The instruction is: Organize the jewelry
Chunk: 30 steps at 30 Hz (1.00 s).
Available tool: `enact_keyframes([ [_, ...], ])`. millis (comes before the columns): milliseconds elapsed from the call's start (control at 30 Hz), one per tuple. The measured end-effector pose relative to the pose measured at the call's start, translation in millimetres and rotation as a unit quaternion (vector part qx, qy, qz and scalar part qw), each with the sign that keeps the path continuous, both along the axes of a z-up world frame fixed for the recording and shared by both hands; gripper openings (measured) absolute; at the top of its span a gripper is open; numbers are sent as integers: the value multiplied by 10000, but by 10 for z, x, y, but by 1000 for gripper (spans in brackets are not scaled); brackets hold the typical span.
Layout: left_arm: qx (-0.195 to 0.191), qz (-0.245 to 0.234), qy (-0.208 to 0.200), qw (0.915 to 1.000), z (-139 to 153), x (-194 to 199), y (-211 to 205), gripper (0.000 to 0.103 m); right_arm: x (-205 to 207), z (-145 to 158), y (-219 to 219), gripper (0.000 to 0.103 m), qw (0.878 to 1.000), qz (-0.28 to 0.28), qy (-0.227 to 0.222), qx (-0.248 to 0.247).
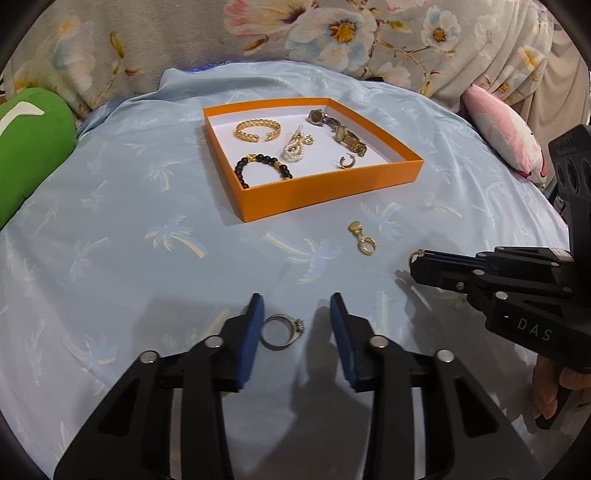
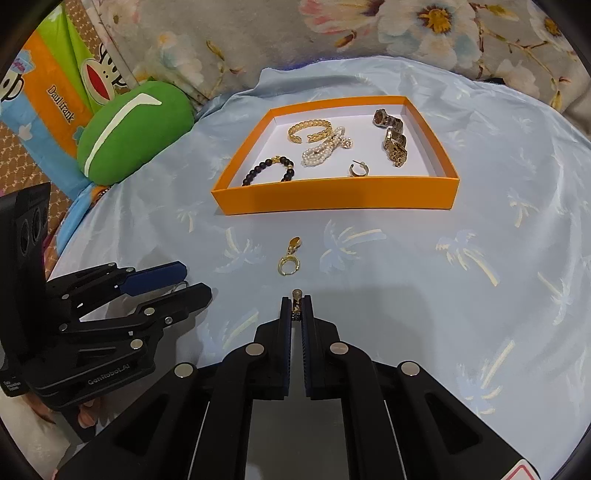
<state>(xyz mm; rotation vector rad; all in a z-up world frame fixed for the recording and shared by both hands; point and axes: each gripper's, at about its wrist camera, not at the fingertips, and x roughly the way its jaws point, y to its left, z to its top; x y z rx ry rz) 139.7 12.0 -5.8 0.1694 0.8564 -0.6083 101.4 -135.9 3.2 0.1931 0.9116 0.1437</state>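
Observation:
A silver ring (image 1: 282,331) with a small stone setting lies on the pale blue palm-print cloth. It is between the fingers of my left gripper (image 1: 296,297), close to the left pad; the right pad stands well clear, so the gripper is open. My right gripper (image 2: 296,298) is shut on a small gold earring (image 2: 296,294) just above the cloth. Its tip (image 1: 415,262) shows at the right of the left wrist view. Another gold drop earring (image 1: 360,238) lies loose between the grippers and the orange tray (image 1: 314,192). The tray holds a gold cuff, a bead bracelet, pearls, watches and a hoop.
A green cushion (image 2: 129,133) lies at the left edge of the cloth and a pink cushion (image 1: 506,133) at the right. Floral fabric (image 1: 332,33) rises behind the tray. The person's hand (image 1: 554,391) grips the right tool.

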Motion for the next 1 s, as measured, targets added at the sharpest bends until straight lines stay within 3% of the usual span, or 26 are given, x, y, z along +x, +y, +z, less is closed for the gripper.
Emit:
enact_keyframes([
  [300, -272, 291, 179, 9990, 0, -262, -4, 27, -112, 15, -50, 5, 10000, -9, -8, 45],
  [667, -241, 612, 146, 9977, 0, -394, -82, 28, -248, 43, -102, 5, 9999, 12, -67, 87],
  [833, -33, 728, 1, 9973, -5, -415, -162, 26, -266, 72, -136, 5, 9999, -25, -102, 130],
  [1000, -41, 785, 16, 9969, -13, -393, -163, 7, -263, 93, -165, 5, 9997, -42, -127, 179],
])
